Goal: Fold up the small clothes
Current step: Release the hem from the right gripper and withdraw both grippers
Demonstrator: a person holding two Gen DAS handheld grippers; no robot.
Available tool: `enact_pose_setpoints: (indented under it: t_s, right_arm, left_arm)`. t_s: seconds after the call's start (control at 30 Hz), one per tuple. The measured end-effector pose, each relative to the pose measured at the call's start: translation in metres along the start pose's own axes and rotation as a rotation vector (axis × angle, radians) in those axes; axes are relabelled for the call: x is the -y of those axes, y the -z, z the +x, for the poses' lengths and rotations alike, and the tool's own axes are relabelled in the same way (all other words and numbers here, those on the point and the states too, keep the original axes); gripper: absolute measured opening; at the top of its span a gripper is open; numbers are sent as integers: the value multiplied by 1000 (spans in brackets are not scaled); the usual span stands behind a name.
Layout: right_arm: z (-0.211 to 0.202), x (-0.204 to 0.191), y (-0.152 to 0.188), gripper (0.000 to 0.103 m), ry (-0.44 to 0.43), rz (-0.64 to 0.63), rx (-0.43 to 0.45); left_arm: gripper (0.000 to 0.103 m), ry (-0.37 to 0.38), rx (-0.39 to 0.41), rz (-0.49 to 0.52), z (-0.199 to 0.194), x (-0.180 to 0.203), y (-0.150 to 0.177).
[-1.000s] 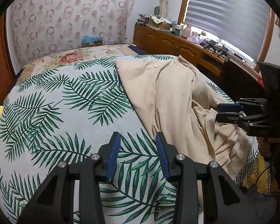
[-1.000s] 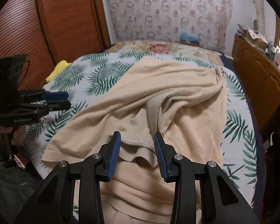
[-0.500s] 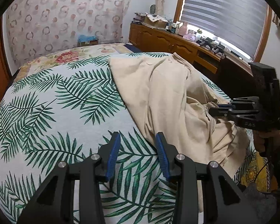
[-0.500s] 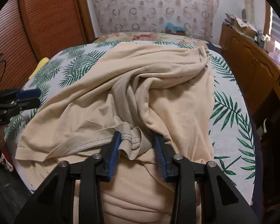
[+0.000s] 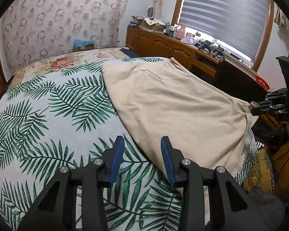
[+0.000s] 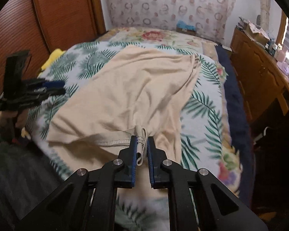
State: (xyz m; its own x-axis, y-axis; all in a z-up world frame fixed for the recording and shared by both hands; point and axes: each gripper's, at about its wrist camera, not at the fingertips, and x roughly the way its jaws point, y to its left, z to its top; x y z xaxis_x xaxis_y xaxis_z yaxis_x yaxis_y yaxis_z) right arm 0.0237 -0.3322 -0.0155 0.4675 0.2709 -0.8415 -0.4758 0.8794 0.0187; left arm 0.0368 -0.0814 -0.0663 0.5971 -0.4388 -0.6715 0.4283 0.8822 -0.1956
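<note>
right wrist view, nearest: the right gripper (image 6: 141, 144) has its jaws drawn nearly together on a bunched, stitched hem edge of the beige garment (image 6: 129, 88), the cloth pinched between the blue pads; the hold at an edge probably serves to pull the fabric taut and smooth it before a fold. the hem seam runs leftward from the grip, and the garment fans away from it across the palm-leaf bedspread (image 6: 202, 104), lying on the bed's right half with creases converging on the pinch. left wrist view, nearest: the left gripper (image 5: 142, 157) hovers with jaws wide apart and nothing between them, just over the bedspread beside the garment's near edge, apparently poised to take a second corner. beyond, the garment stretches in a smooth sheet toward the right gripper at the frame's right margin. farther off, a floral pillow (image 5: 57, 65) lies at the bed's head; a wooden cabinet (image 5: 163, 44) stands under the window blind (image 5: 225, 9).
</note>
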Motion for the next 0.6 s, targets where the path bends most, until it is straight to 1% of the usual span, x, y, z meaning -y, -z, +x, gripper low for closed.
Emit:
enact_pose_setpoints:
  t_s: [0.03,0.1,0.17,0.23,0.27,0.3,0.33,0.4,0.43,0.47,0.6]
  right_arm:
    - [-2,-2,2,7,7,-6,-15]
    - [-8,-4,8,7,48,-43,-71]
    - [-7,-1,16,7,79,-45,-117]
    - [-1,5,24,8,71,-26,-165]
    - [1,8,27,8,81,-24,-172]
    - [2,9,28,9,96,-20,-171]
    - [2,12,29,11,87,-1,-152]
    - [0,15,27,19,91,21,-113]
    - [-1,14,26,25,99,22,-99]
    - [-2,14,25,27,107,23,-76]
    - [-7,13,18,29,94,31,-22]
  left_arm:
    - [37,1,-1,4,0,1,0]
    - [37,4,0,9,-1,4,-1]
    - [37,18,3,11,-2,7,-1]
    - [37,26,4,15,-3,9,-2]
    - [37,32,5,19,-3,10,-2]
    - [37,35,4,22,-3,12,-2]
    - [37,36,1,24,-2,13,-2]
    - [37,33,-6,32,0,17,-3]
    - [37,31,-8,36,1,18,-3]
    - [38,29,-12,40,1,20,-4]
    - [38,26,-24,49,5,24,-3]
